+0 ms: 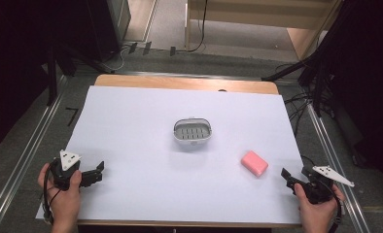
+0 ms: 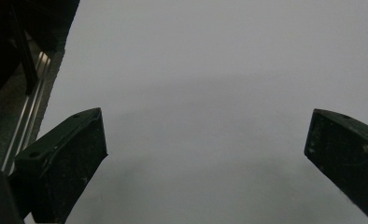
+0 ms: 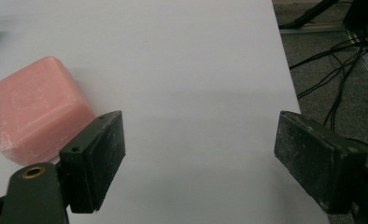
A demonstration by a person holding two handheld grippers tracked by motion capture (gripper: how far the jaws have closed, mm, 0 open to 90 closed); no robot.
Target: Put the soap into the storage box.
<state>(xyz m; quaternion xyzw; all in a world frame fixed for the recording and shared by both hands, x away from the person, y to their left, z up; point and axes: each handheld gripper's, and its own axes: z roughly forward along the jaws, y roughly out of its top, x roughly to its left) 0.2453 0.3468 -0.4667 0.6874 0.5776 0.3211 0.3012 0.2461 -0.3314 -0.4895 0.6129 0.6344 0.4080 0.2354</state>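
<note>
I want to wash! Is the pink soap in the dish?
No, the pink rectangular soap bar lies on the white table cover, apart from the grey oval soap dish.

White-covered table (image 1: 131,145) on grey floor (image 1: 14,141), surroundings seemingly dark

Table (image 1: 184,83): pale wood edge, covered by a matt white sheet (image 1: 131,145), smooth, paper-like. Pink soap bar (image 3: 35,107): matt, chalky, faintly grainy, just beside the right gripper (image 3: 201,158) finger's outer face. Fingers (image 3: 98,158) matt black, scuffed and dusty. Soap dish (image 1: 193,133): smooth grey-white, looks plastic. Floor rails (image 2: 25,121): brushed metal.
</note>
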